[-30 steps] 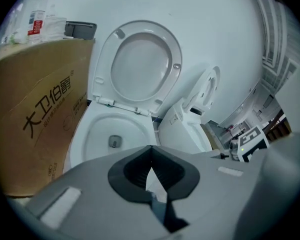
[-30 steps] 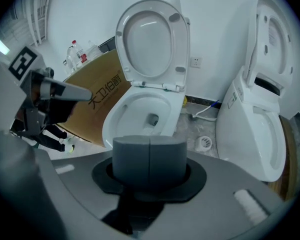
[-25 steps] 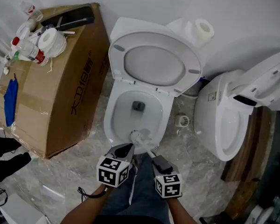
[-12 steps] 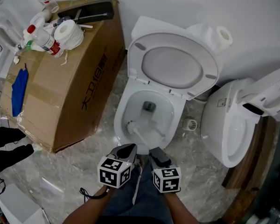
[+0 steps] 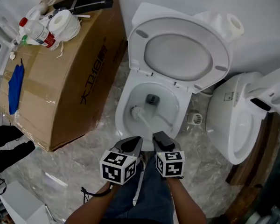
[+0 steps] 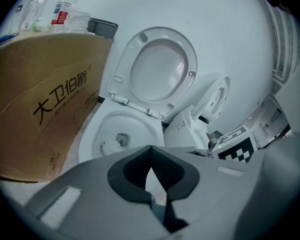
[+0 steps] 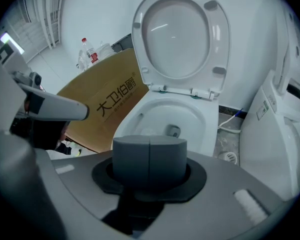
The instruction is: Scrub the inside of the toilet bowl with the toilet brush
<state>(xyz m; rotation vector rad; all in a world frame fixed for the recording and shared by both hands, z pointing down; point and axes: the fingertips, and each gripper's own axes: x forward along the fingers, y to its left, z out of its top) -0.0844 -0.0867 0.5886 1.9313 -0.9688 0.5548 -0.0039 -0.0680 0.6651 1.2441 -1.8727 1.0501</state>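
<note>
The white toilet bowl (image 5: 120, 121) stands with its seat and lid (image 5: 177, 52) raised against the wall. Inside the bowl is the toilet brush, its white head (image 5: 136, 111) against the left inner wall beside the drain hole. Its thin handle runs back to my right gripper (image 5: 160, 138), which is shut on it at the bowl's front rim. My left gripper (image 5: 132, 144) hangs beside it, shut and holding nothing. The left gripper view shows the brush head (image 6: 110, 145) in the bowl beyond my left gripper (image 6: 150, 151). In the right gripper view my right gripper (image 7: 149, 154) hides the handle.
A large cardboard box (image 5: 60, 78) stands left of the toilet, with a bottle (image 5: 35, 31), a paper roll (image 5: 65, 24) and a blue cloth (image 5: 14, 90) on it. A second white toilet (image 5: 238, 120) sits close on the right. A floor drain (image 5: 194, 119) lies between them.
The brush head moved from the bowl's front wall round to its left side, further in. Both grippers came closer to the front rim.
</note>
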